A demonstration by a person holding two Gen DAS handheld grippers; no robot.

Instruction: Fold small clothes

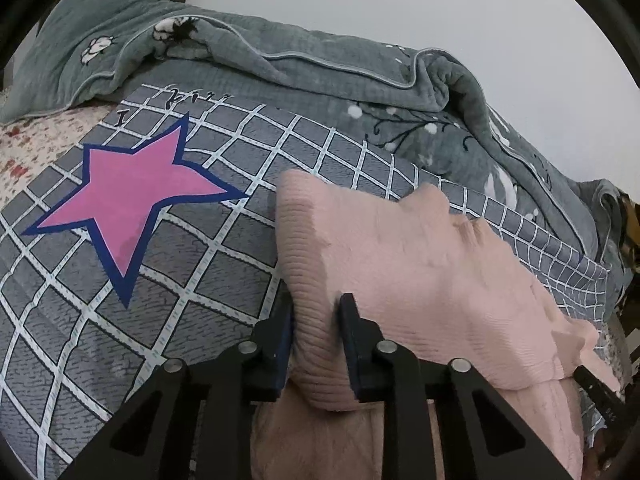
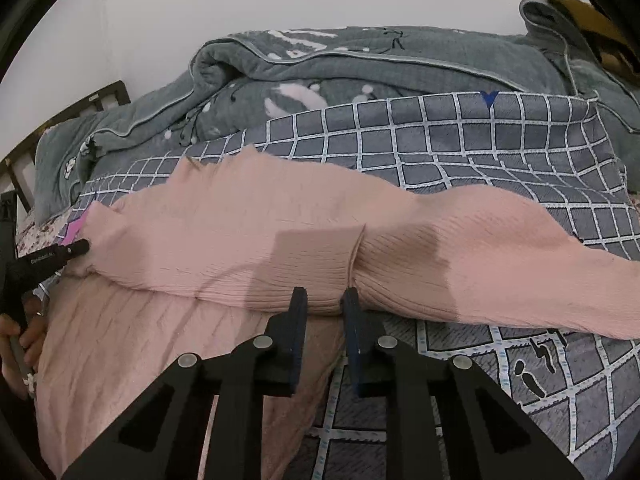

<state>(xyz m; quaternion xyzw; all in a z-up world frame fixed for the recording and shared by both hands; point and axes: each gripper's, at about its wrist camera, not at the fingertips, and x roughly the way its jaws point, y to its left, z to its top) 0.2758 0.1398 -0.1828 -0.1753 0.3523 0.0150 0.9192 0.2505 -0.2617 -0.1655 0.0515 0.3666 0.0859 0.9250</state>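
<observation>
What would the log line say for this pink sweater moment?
left gripper: shut on pink ribbed knit sweater | right gripper: shut on sweater | on grey checked bedsheet

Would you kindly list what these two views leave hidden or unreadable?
- Left wrist view: the pink garment's near edge is hidden behind the left gripper.
- Right wrist view: the garment's right end is cut off by the frame edge.
- Right wrist view: lettering on the checked sheet is too distorted to read.

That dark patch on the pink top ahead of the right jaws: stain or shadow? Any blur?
Right wrist view: a hard-edged shadow on the pink garment, apparently cast by the right gripper; focus is sharp. Left wrist view: even light, no glare; fisheye bends the grid bedsheet toward the edges.
</observation>
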